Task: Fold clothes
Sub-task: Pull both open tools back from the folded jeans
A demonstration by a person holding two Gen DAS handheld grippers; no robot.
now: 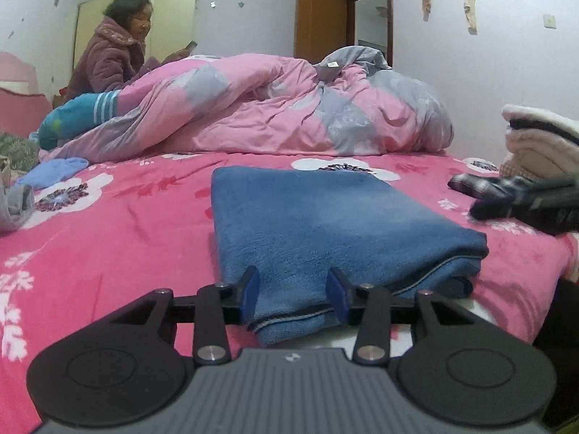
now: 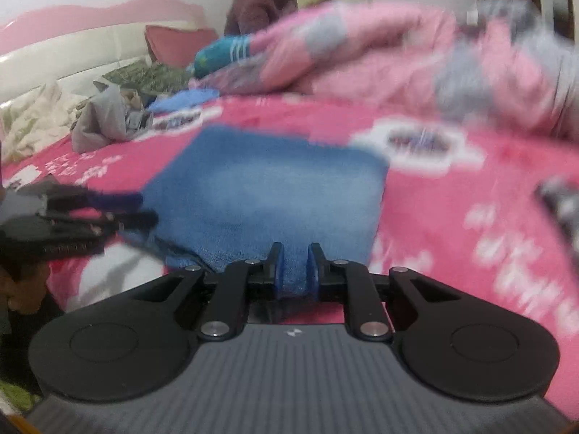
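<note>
Blue cloth [image 1: 325,224] lies folded on bed [image 1: 108,238], seemingly between both grippers' jaws.

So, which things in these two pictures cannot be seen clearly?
- Blue cloth: near edge hidden behind the left gripper, left wrist view.
- Right gripper: whether its pads truly pinch the cloth is lost to blur, right wrist view.
- Dark patterned item: blurred and cut by the right edge.

Bed [image 1: 108,253] with pink floral sheet carries folded blue cloth [image 1: 325,224] at near centre, rumpled pink-grey duvet [image 1: 289,108] at far side, grey garment [image 2: 105,115] and small blue cloth [image 1: 54,170] at left.
</note>
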